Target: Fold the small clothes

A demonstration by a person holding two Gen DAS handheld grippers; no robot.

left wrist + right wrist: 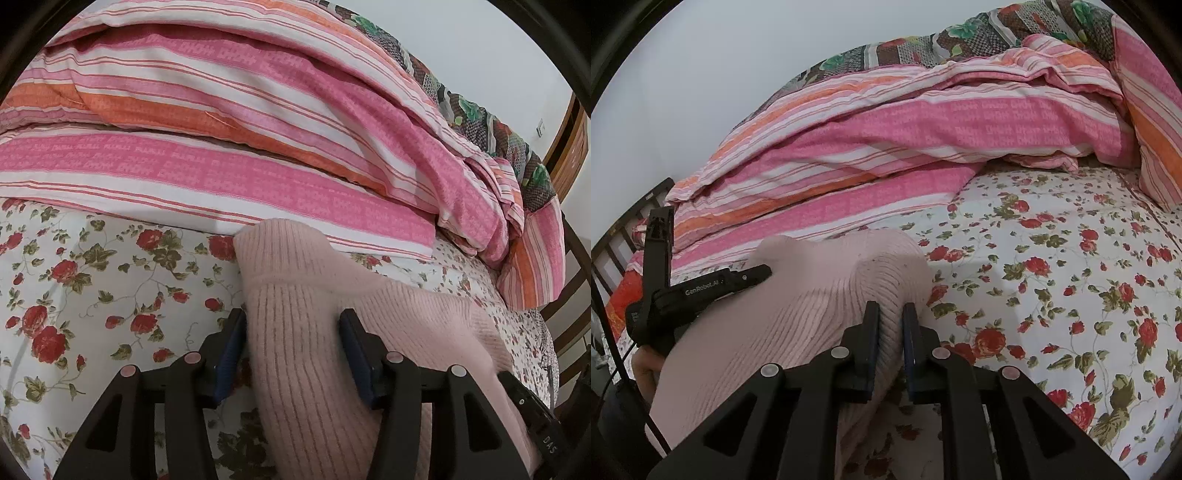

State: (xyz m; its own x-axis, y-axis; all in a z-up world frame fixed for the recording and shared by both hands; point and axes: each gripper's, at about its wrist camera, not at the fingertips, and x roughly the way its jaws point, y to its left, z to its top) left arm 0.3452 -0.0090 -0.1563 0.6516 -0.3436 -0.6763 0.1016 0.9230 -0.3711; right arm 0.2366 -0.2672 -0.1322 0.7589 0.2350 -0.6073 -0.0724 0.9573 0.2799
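A pale pink ribbed knit garment [295, 332] is held above the floral bed sheet [92, 295]. My left gripper [293, 325] has its jaws spread wide with a thick bunch of the knit between them; whether the pads grip it is unclear. My right gripper [891, 317] is shut on a fold of the same pink garment [798, 314], its jaws close together. The left gripper's body [683, 291] shows at the left of the right wrist view, against the garment.
A pink, orange and white striped quilt [221, 129] is piled along the far side of the bed, with a dark floral blanket [923, 44] behind it. A striped pillow [1156, 129] lies at the right. A dark bed rail [613, 251] stands at the left.
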